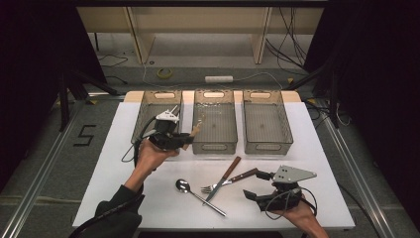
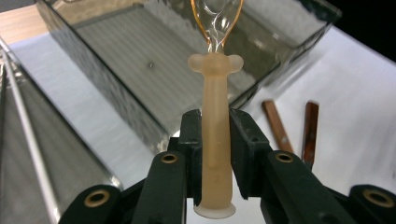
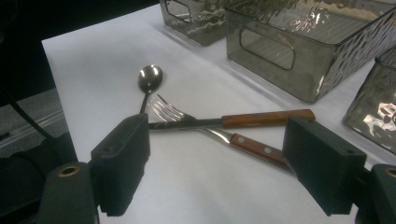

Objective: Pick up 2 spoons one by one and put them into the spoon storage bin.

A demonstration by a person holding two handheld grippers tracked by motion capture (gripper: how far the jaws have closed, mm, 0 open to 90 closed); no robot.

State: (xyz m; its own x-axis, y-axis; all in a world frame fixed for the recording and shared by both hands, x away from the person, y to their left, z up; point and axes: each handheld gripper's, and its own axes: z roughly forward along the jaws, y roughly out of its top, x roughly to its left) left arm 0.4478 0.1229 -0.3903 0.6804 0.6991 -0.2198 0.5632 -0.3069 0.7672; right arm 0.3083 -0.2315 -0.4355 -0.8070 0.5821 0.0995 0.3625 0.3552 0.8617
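L gripper [image 2: 215, 135] fingers clamp baby spoon [image 2: 215, 140] by handle, bowl over middle bin [image 1: 214, 124] for drop-in. R gripper [image 3: 224, 163] fingers wide, low over counter [image 3: 93, 70] near fork [image 3: 219, 135] & knife [image 3: 233, 121].

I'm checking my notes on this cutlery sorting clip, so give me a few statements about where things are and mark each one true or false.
1. The left claw is shut on the handle of a small plastic spoon. True.
2. The right claw grips the fork. False: its jaws stand open and empty, with the fork lying on the table.
3. Three clear bins stand in a row at the far side of the table. True.
4. The knife lies inside the middle bin. False: it lies on the table, crossed over the fork.
5. The metal spoon lies on the table, left of the fork in the high view. True.
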